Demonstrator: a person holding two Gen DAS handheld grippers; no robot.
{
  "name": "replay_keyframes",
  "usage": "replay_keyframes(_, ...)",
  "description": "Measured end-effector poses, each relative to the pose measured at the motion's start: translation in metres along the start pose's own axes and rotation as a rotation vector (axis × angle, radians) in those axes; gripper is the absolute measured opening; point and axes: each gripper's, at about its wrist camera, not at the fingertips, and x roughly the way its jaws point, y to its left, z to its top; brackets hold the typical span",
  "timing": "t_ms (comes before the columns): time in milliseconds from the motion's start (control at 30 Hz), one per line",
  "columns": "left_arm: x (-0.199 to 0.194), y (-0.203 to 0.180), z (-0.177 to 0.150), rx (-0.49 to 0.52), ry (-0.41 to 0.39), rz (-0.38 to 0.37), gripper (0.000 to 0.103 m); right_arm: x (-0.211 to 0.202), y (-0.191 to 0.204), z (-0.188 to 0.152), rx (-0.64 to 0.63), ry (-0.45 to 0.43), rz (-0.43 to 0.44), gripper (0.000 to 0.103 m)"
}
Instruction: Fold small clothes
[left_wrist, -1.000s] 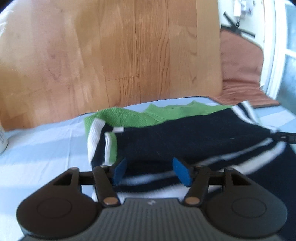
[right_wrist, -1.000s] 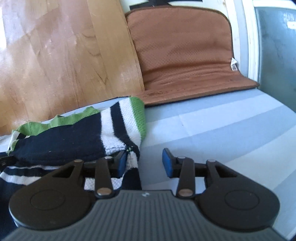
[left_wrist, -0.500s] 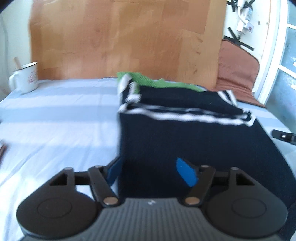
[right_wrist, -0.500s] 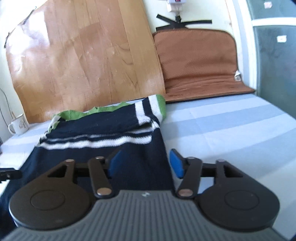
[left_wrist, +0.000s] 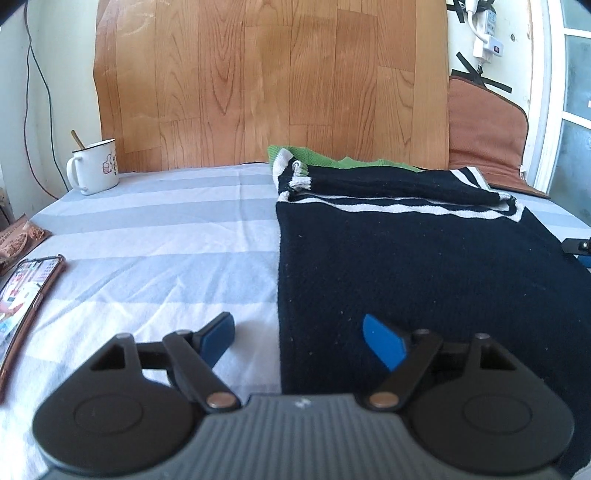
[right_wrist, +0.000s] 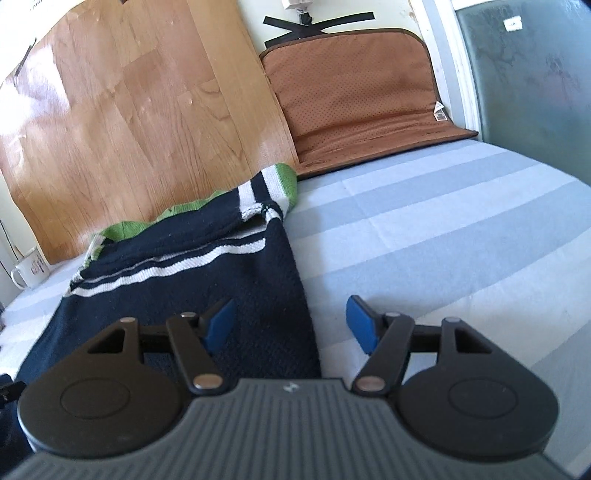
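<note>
Sweater (left_wrist: 424, 258) now folded flat, left gripper (left_wrist: 299, 341) and right gripper (right_wrist: 291, 325) pulled back, jaws just opened, empty.

Daylight is coming in strong from the right, w/ the frosted glass door panel (right_wrist: 532, 70) glowing pale. The blue-and-white striped cotton sheet (left_wrist: 155, 236) is washing out to near white in the left wrist view. Glare is streaking across the glossy wood-grain vinyl sheet (right_wrist: 122, 122) at top left of the right wrist view. The navy knit garment w/ white stripes and green trim (left_wrist: 406, 266) is reading almost black, weave detail barely showing. Both frames are looking sharp, no motion blur. Fisheye is bending straight lines at the edges; corners are vignetting to black. Soft shadows are sitting under the blue-padded black gripper fingers (left_wrist: 218, 338).
</note>
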Motion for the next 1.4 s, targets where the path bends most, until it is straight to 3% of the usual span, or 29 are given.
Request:
replay_keyframes(267, -0.001, 0.003, 0.001, 0.002, 0.019, -0.008, 0.085, -0.003, -0.009, -0.002, 0.058, -0.015, 0.042, 0.071)
replay_keyframes(367, -0.014, 0.014, -0.002, -0.031, 0.032, -0.042, 0.09, -0.003, -0.011, -0.002, 0.067, -0.017, 0.051, 0.071)
replay_keyframes(633, -0.053, 0.072, -0.019, -0.313, 0.115, -0.225, 0.096, -0.003, -0.015, -0.001, 0.091, -0.02, 0.074, 0.072)
replay_keyframes(767, -0.055, 0.07, -0.017, -0.371, 0.167, -0.341, 0.093, -0.004, -0.017, -0.001, 0.106, -0.02, 0.083, 0.072)
replay_keyframes(833, -0.052, 0.057, -0.016, -0.335, 0.229, -0.36, 0.085, -0.012, -0.022, -0.002, 0.14, -0.022, 0.112, 0.071)
replay_keyframes(867, -0.055, 0.05, -0.016, -0.288, 0.235, -0.334, 0.083, -0.018, -0.028, -0.004, 0.169, -0.03, 0.161, 0.071)
replay_keyframes(967, -0.063, 0.032, -0.016, -0.16, 0.298, -0.304, 0.065, -0.046, -0.044, -0.01, 0.191, -0.018, 0.271, 0.07)
replay_keyframes(1067, -0.068, 0.028, -0.016, -0.119, 0.352, -0.32, 0.037, -0.072, -0.061, -0.02, 0.148, 0.061, 0.274, 0.067)
replay_keyframes(1100, -0.067, 0.028, -0.015, -0.118, 0.374, -0.316, 0.019, -0.08, -0.067, -0.024, 0.147, 0.085, 0.269, 0.065)
replay_keyframes(1200, -0.063, 0.034, -0.012, -0.179, 0.405, -0.354, 0.012, -0.102, -0.081, -0.038, 0.164, 0.145, 0.283, 0.064)
replay_keyframes(1333, -0.066, 0.036, -0.005, -0.23, 0.399, -0.411, 0.011, -0.115, -0.072, -0.054, 0.133, 0.195, 0.329, 0.059)
replay_keyframes(1367, -0.069, 0.037, -0.003, -0.24, 0.395, -0.419, 0.011, -0.116, -0.067, -0.057, 0.113, 0.205, 0.341, 0.05)
replay_keyframes(1400, -0.072, 0.039, -0.001, -0.251, 0.386, -0.429, 0.011, -0.114, -0.062, -0.059, 0.099, 0.226, 0.354, 0.032)
